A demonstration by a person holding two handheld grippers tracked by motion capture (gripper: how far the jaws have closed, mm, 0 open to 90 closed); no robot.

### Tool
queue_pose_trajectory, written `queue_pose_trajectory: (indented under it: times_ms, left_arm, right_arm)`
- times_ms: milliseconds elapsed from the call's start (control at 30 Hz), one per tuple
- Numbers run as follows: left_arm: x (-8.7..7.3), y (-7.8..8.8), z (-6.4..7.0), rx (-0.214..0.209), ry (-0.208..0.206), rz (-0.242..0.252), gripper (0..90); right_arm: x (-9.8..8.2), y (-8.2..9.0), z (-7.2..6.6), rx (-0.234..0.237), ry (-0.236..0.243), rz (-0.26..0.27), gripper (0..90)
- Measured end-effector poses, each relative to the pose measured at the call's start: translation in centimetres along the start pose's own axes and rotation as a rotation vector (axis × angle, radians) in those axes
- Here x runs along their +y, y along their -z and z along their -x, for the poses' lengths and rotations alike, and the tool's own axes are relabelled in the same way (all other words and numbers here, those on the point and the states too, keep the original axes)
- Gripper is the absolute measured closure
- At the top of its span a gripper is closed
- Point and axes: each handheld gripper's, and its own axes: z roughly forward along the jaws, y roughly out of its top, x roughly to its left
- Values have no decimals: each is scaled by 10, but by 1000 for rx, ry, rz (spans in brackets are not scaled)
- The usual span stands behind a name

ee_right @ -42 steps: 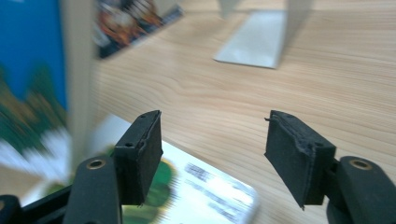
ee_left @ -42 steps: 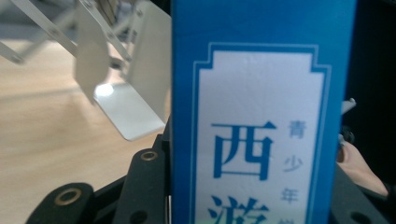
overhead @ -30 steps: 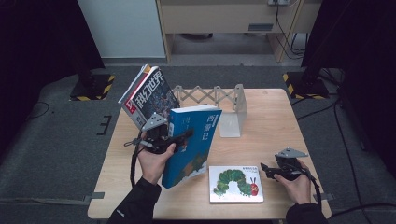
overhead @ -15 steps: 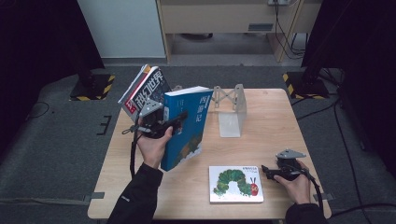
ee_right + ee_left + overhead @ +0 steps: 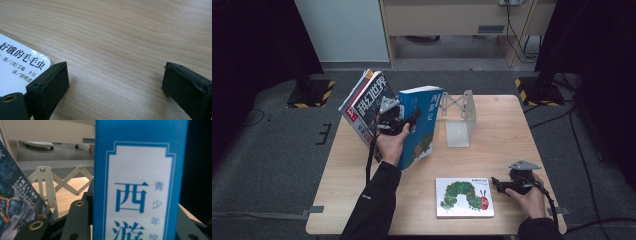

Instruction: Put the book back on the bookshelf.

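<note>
- Two grippers are ours: the left gripper (image 5: 404, 122) pinches the tall blue hardcover book with the white title panel (image 5: 422, 125) between its pads, holding it upright and slightly tilted, far left on the table.
- Our right gripper (image 5: 495, 183) has just been opening; its jaws stand spread with bare wood between them, just right of the flat white picture book with the green caterpillar (image 5: 464, 197), near right.
- We judge the step to be standing the blue book beside the leaning dark magazine (image 5: 369, 107), left of the cream expanding metal book rack (image 5: 459, 112); next we settle it upright before letting go.
- Around us: the pale wooden table (image 5: 492, 135), grey carpet (image 5: 272, 150), dark curtains.
</note>
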Motion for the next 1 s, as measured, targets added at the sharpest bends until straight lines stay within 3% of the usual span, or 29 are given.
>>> queue_pose_trajectory:
  times_ms: [133,367,533,833,867,1000]
  left_arm:
    - [1,-9,-6,11,33,12,601]
    - [5,-26,-12,73,-3,69,600]
    - [-1,-45,-20,104,25,72,599]
    - [-8,-58,-19,105,22,106,596]
    - [-10,-57,-16,109,-12,106,596]
    - [-16,-50,-12,102,-58,88,592]
  right_arm:
    - [1,-1,0,8,6,-9,36]
    - [1,-2,-1,12,4,-13,25]
    - [1,-2,-1,12,4,-14,26]
    - [1,-1,-1,12,5,-14,26]
    - [1,-1,-1,12,4,-14,26]
    - [1,-2,-1,11,4,-12,26]
